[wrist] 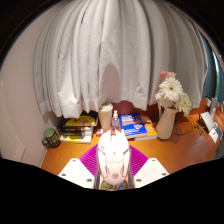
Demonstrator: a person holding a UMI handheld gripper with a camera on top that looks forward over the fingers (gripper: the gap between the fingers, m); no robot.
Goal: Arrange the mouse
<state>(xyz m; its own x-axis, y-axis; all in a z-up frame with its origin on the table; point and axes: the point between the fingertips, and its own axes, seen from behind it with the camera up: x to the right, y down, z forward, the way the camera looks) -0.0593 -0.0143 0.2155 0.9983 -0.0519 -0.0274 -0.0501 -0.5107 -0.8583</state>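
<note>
A white computer mouse (112,152) with pale pink trim sits between my two fingers, its long axis pointing away from me. The purple pads (91,158) press against both of its sides. My gripper (112,168) is shut on the mouse and holds it above the wooden desk (185,148). The mouse's underside and the desk right below it are hidden.
At the desk's back stand a vase of white flowers (170,100), a blue box (135,126), a tall cup (106,116), a small bottle (116,122), stacked books (78,128) and a green jar (50,138). White curtains (110,50) hang behind.
</note>
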